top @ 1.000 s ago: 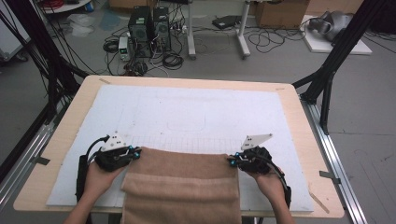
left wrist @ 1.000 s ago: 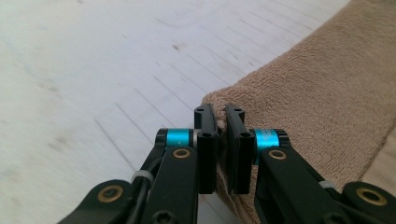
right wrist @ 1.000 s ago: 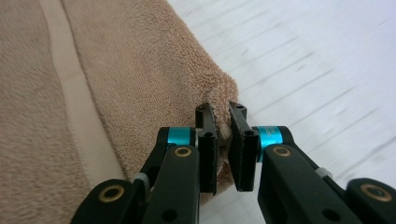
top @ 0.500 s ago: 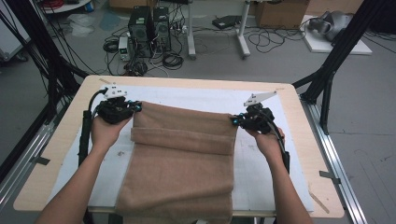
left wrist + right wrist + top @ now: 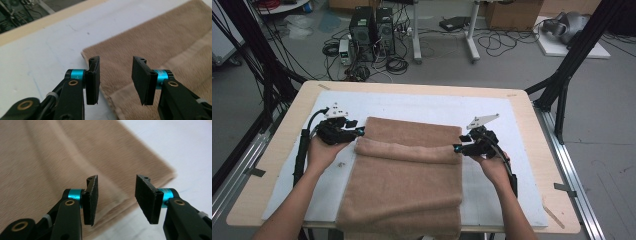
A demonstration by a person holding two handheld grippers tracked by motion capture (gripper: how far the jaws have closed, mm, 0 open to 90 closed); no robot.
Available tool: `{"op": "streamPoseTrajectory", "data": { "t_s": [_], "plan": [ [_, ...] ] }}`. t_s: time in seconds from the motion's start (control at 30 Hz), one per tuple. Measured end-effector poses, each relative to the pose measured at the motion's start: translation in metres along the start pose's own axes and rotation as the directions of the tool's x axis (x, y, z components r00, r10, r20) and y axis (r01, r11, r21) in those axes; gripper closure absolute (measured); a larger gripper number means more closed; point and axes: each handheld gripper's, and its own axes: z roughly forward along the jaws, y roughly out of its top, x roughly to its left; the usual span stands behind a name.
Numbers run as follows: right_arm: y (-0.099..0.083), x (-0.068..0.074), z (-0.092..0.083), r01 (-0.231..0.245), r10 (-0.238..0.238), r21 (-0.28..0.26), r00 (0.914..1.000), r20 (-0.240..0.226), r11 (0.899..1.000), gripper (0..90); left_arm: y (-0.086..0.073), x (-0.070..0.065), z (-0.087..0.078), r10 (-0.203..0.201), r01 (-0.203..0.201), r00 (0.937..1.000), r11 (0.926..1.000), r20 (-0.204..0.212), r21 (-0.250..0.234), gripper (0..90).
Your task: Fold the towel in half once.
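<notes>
Brown towel [image 5: 404,175] lies flat on white mat [image 5: 512,120], folded edge running side to side between both grippers. Left gripper [image 5: 357,132]: jaws have just been opening, now spread, nothing pinched; towel's left fold corner sits just below and ahead of pads. Right gripper [image 5: 458,148]: likewise just opened, spread, empty; right fold corner just beneath it. Each hand equally near own corner.
</notes>
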Motion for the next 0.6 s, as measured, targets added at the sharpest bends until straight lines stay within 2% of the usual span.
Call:
{"op": "streamPoseTrajectory", "data": {
  "t_s": [0.1, 0.17, 0.23, 0.3, 0.37, 0.4, 0.5, 0.6],
  "plan": [
    [-0.008, 0.006, 0.011, 0.010, -0.008, 0.042, 0.9994, -0.034, 0.999, 51.4, -0.010, -0.006, 0.010, 0.012, -0.015, 0.9981, 0.9990, 0.060, 0.041, 59.4],
    [-0.011, 0.009, 0.016, 0.013, -0.011, 0.057, 0.9992, -0.037, 0.998, 51.4, -0.016, -0.011, 0.017, 0.030, -0.036, 0.9967, 0.9961, 0.076, 0.080, 60.3],
    [-0.014, 0.010, 0.019, 0.012, -0.010, 0.076, 0.9994, -0.033, 0.997, 52.3, -0.021, -0.013, 0.024, 0.033, -0.045, 0.9948, 0.9917, 0.096, 0.121, 60.3],
    [-0.016, 0.010, 0.021, 0.013, -0.010, 0.083, 0.9994, -0.032, 0.996, 57.8, -0.026, -0.016, 0.031, 0.046, -0.064, 0.9934, 0.9835, 0.105, 0.170, 61.8],
    [-0.018, 0.011, 0.023, 0.011, -0.008, 0.090, 0.9990, -0.044, 0.996, 65.1, -0.026, -0.019, 0.032, 0.052, -0.067, 0.9942, 0.9839, 0.095, 0.166, 65.0],
    [-0.018, 0.012, 0.023, 0.024, -0.021, 0.087, 0.9989, -0.041, 0.996, 68.7, -0.026, -0.019, 0.031, 0.059, -0.074, 0.9939, 0.9837, 0.093, 0.164, 69.0],
    [-0.018, 0.012, 0.022, 0.025, -0.020, 0.086, 0.9982, -0.057, 0.996, 78.0, -0.024, -0.020, 0.029, 0.074, -0.088, 0.9929, 0.9832, 0.093, 0.160, 82.3],
    [-0.017, 0.013, 0.019, 0.033, -0.028, 0.077, 0.9975, -0.065, 0.996, 81.7, -0.023, -0.022, 0.025, 0.082, -0.093, 0.9931, 0.9852, 0.084, 0.144, 85.5]
  ]
}}
